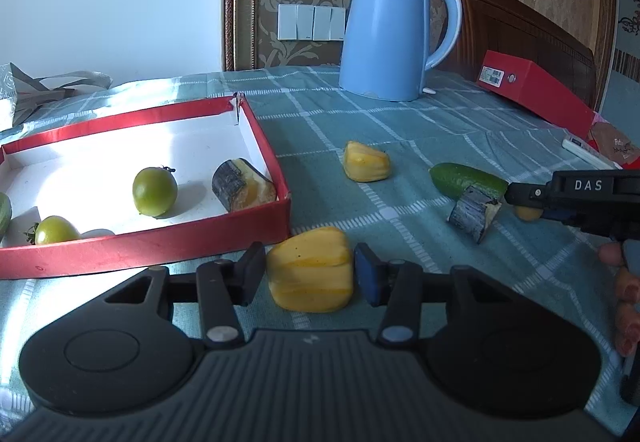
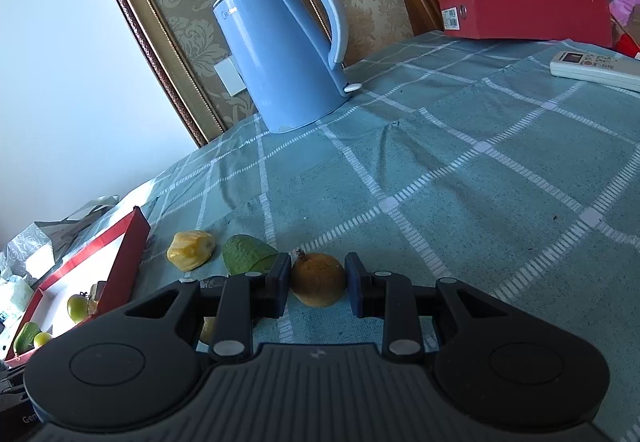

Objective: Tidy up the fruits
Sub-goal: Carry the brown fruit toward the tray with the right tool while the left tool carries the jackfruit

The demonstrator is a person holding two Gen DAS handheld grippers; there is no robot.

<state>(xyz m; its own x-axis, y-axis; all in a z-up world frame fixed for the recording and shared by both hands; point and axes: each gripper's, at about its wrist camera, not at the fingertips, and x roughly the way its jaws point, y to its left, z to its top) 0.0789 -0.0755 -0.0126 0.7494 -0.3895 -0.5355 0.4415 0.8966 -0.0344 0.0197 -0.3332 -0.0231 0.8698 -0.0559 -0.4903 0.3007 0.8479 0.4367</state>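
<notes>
My left gripper [image 1: 310, 272] has its jaws against both sides of a yellow fruit piece [image 1: 310, 268] on the tablecloth, just in front of the red tray [image 1: 160, 246]. The tray holds two green tomatoes [image 1: 155, 191], a dark-skinned chunk [image 1: 242, 184] and a cucumber end. My right gripper [image 2: 317, 280] closes around a small brownish-yellow round fruit [image 2: 318, 279] resting on the cloth. Another yellow piece [image 1: 367, 161], a cucumber half [image 1: 466, 179] and a dark chunk [image 1: 474, 212] lie loose between the grippers.
A blue kettle [image 1: 394, 30] stands at the back of the table. A red box [image 1: 540, 90] and a white remote [image 2: 596, 68] lie at the far right. A crumpled bag [image 1: 40, 90] sits behind the tray.
</notes>
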